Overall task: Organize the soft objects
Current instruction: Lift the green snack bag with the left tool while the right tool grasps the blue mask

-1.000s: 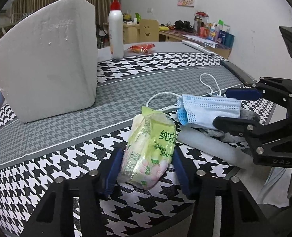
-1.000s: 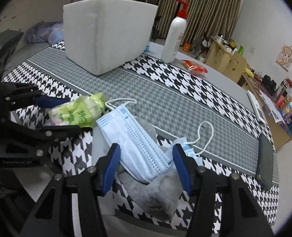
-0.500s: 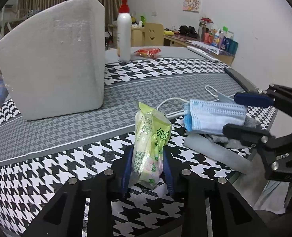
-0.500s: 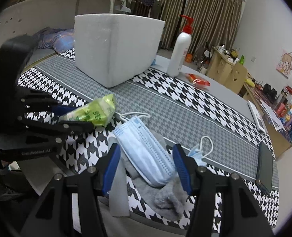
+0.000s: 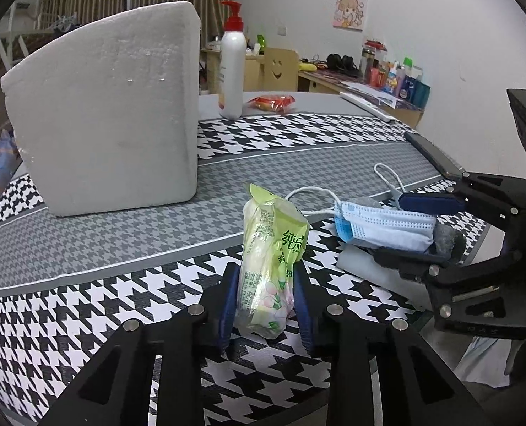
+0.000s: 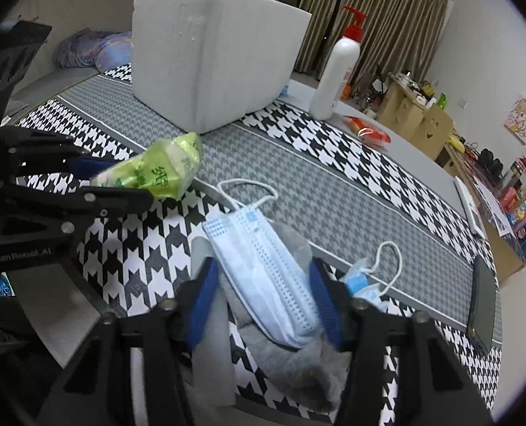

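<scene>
My left gripper (image 5: 264, 301) is shut on a green tissue pack (image 5: 271, 259) and holds it upright above the houndstooth cloth; the pack also shows in the right wrist view (image 6: 156, 172). My right gripper (image 6: 263, 298) is open, its blue pads on either side of a blue face mask (image 6: 263, 273) that lies on a grey sock (image 6: 291, 362). In the left wrist view the mask (image 5: 387, 225) lies between the right gripper's fingers (image 5: 428, 204). A white foam box (image 5: 103, 120) stands at the back left.
A white pump bottle (image 5: 232, 67) and a red snack packet (image 5: 273, 101) stand behind the box. A black phone (image 6: 481, 305) lies at the table's right edge. A second mask (image 6: 365, 284) lies right of the right gripper. A cluttered desk stands along the far wall.
My left gripper has shut on the tissue pack and lifted it upright off the cloth. My right gripper has stayed open around the mask.
</scene>
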Tool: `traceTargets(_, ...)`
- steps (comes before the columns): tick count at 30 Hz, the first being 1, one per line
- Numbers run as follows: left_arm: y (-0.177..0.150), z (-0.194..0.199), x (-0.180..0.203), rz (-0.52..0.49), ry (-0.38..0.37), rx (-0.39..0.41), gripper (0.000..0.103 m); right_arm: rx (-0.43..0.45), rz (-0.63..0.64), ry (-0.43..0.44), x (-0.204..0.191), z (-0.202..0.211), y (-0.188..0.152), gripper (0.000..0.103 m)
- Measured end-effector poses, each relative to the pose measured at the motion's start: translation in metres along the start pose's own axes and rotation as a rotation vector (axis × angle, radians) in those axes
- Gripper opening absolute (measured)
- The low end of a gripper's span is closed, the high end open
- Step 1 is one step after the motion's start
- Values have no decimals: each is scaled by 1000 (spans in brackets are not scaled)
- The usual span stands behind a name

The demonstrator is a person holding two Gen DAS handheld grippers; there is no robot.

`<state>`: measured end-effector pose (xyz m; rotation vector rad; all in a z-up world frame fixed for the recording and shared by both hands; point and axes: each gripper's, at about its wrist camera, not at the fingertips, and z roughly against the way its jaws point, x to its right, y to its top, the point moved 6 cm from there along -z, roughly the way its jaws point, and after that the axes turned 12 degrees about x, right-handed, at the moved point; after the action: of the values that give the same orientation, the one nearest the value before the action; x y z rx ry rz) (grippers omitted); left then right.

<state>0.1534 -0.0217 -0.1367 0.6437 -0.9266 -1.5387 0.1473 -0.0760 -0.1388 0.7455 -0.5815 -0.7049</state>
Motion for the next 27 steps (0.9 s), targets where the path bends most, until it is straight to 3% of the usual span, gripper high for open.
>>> traceTargets(3, 0, 0, -1, 3, 1, 0, 31, -10, -6, 20, -1, -1, 2, 25)
traceTargets(9, 2, 2, -1, 2, -2, 6, 31, -6, -37, 40, 4, 0, 5, 10)
traceTargets(27, 28, 22, -7, -15, 25, 84, 31, 189, -303, 12, 51, 37, 41, 10)
